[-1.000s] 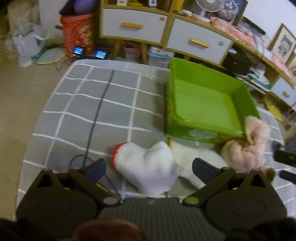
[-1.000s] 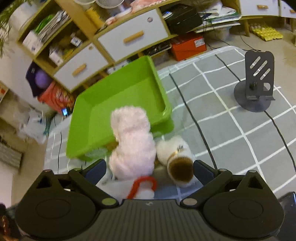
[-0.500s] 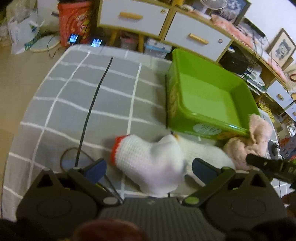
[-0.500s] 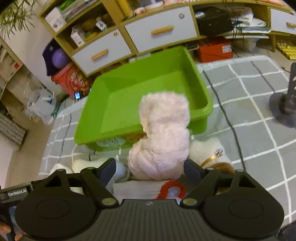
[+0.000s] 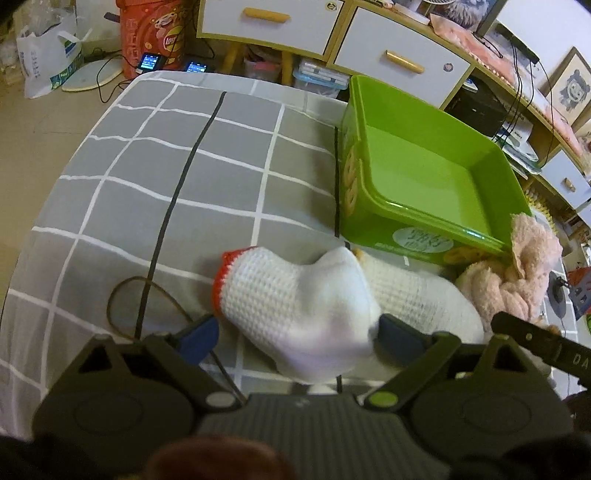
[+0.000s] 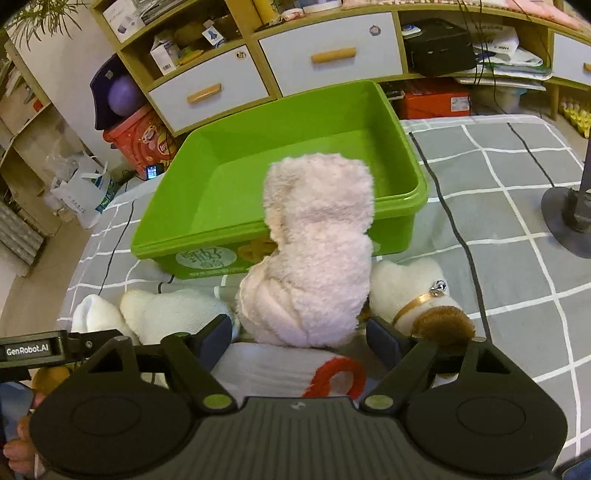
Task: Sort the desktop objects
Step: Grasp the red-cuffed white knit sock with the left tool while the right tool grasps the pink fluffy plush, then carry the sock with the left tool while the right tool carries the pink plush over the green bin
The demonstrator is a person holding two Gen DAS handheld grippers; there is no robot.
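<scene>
- Two hand-held grippers are hovering over a grey checked tablecloth (image 5: 155, 177), each one angled down at a soft thing lying just in front of an empty green bin (image 5: 424, 177).
- The left gripper (image 5: 299, 334) is straddling a white knitted sock (image 5: 295, 302) with a red cuff; its fingers are spread wide and closing, the sock between them, the right pad at the sock's edge, the left pad clear of it.
- The sock's long axis is running roughly crosswise between the fingers, cuff toward the left, and the bin is lying ahead and to the right of it.
- The right gripper (image 6: 299, 336) is bracketing a pink plush (image 6: 314, 258), its fingers partly spread, one pad on each side at the plush's base; I cannot tell whether they are pressing it yet.
- The plush is standing tall, leaning against the bin's near wall, so the bin is directly ahead of this gripper, which looks nearer to it.
- A white and brown toy dog (image 6: 417, 299) with a gold collar is lying just right of the plush.
- Readable writing: "GenRobot.AI" on the other gripper's side in the right view, a Lay's logo on a red tub (image 5: 151, 33) on the floor, and a round bin label too blurred to read.
</scene>
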